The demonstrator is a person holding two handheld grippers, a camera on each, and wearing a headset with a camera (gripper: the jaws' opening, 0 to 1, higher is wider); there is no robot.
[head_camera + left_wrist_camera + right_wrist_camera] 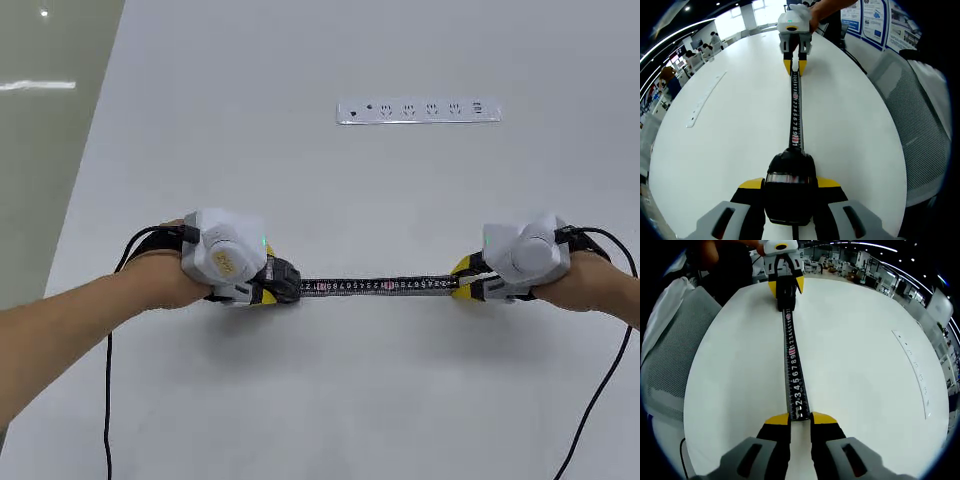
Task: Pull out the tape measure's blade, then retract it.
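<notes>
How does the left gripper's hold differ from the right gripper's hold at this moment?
The left gripper clamps the black tape measure case; the right gripper pinches the tip of its dark numbered blade. The left gripper's jaws stand wide around the case; the right gripper's sit close together on the thin blade. Both have yellow-tipped jaws and face each other, the blade stretched between them.

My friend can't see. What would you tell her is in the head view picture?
The left hand-held gripper holds a black tape measure case at a white table, and the right hand-held gripper pinches the end of its blade, pulled out straight between them. A white power strip lies farther back.
</notes>
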